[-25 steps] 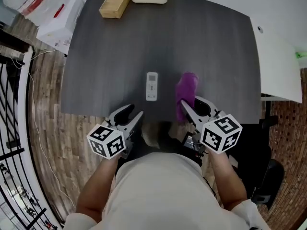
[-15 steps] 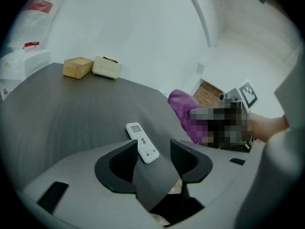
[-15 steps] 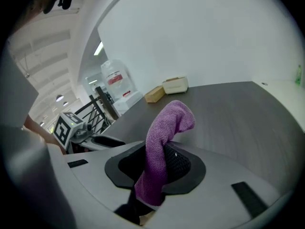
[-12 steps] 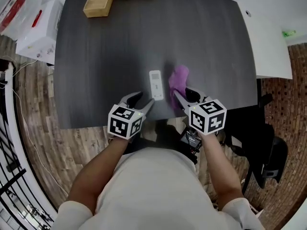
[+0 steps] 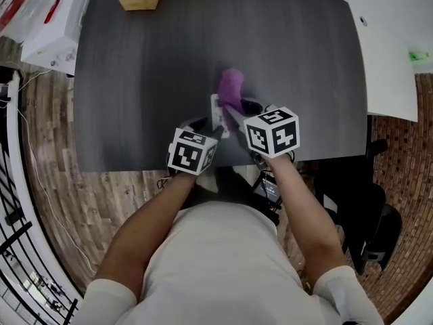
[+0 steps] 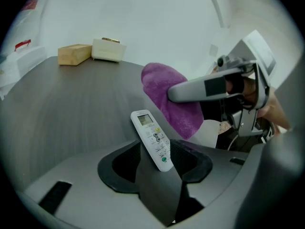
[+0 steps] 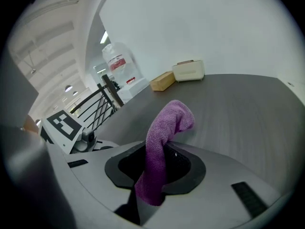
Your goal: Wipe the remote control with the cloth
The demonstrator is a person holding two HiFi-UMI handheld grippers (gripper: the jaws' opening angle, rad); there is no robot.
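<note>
Remote control (image 5: pixel 216 114): lies flat on the worktop (image 5: pixel 135 73).
Left tongs (image 6: pixel 157 162): have just been opening and are now released. They have come down around the remote's near end.
Right tongs (image 7: pixel 153 165): clenched on the cloth (image 7: pixel 164 128), and have moved in just right of the remote.
Meaning: wiping looks ready to start.

The cloth (image 5: pixel 231 87) I hold is purple, the remote control (image 6: pixel 151 138) white with a green button (image 6: pixel 164 159). The table (image 5: pixel 135 80) beneath is dark grey with fine grain.
</note>
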